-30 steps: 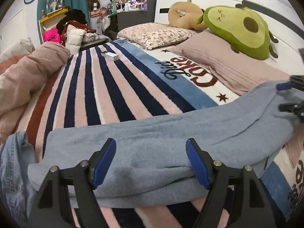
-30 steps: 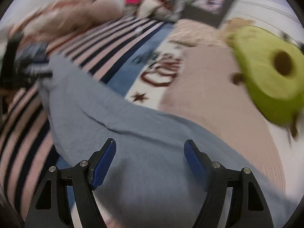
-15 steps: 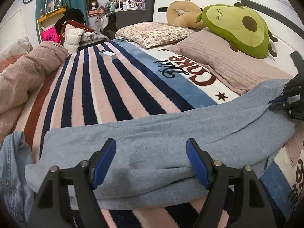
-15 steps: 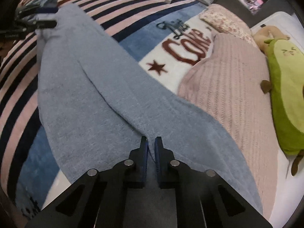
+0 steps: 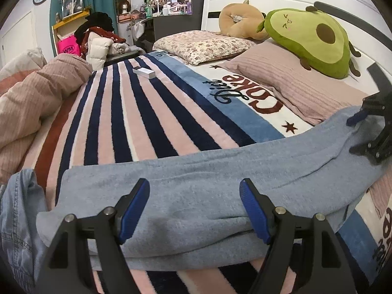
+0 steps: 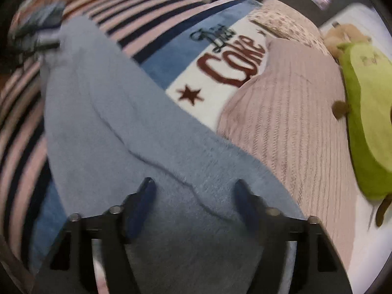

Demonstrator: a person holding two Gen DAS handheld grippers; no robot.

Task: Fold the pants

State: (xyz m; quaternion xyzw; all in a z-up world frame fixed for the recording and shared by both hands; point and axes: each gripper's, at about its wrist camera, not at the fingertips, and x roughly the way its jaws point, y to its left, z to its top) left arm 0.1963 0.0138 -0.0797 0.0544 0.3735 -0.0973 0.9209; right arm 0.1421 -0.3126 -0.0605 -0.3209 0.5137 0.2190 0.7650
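Light blue fleece pants (image 5: 196, 166) lie stretched across the striped blanket, folded lengthwise. My left gripper (image 5: 194, 193) hovers open over the near end, its blue pads apart from the cloth. At the far right end the right gripper (image 5: 367, 127) stands over the pants. In the right wrist view, which is blurred, the pants (image 6: 98, 112) run away to the upper left, where the left gripper (image 6: 36, 41) shows faintly. My right gripper (image 6: 194, 186) points steeply down with its jaws opening; cloth lies under the gap, and the pads do not pinch it.
A pink ribbed pillow (image 5: 294, 85) and a green avocado plush (image 5: 311, 39) lie beyond the pants' right end. Jeans (image 5: 17, 215) are bunched at the near left, beside a pink duvet (image 5: 36, 103). A small white box (image 5: 144, 72) rests on the striped blanket (image 5: 122, 127).
The right gripper shut half a second ago and now stands open again, having tilted and sunk closer to the pants. The left gripper has not moved.
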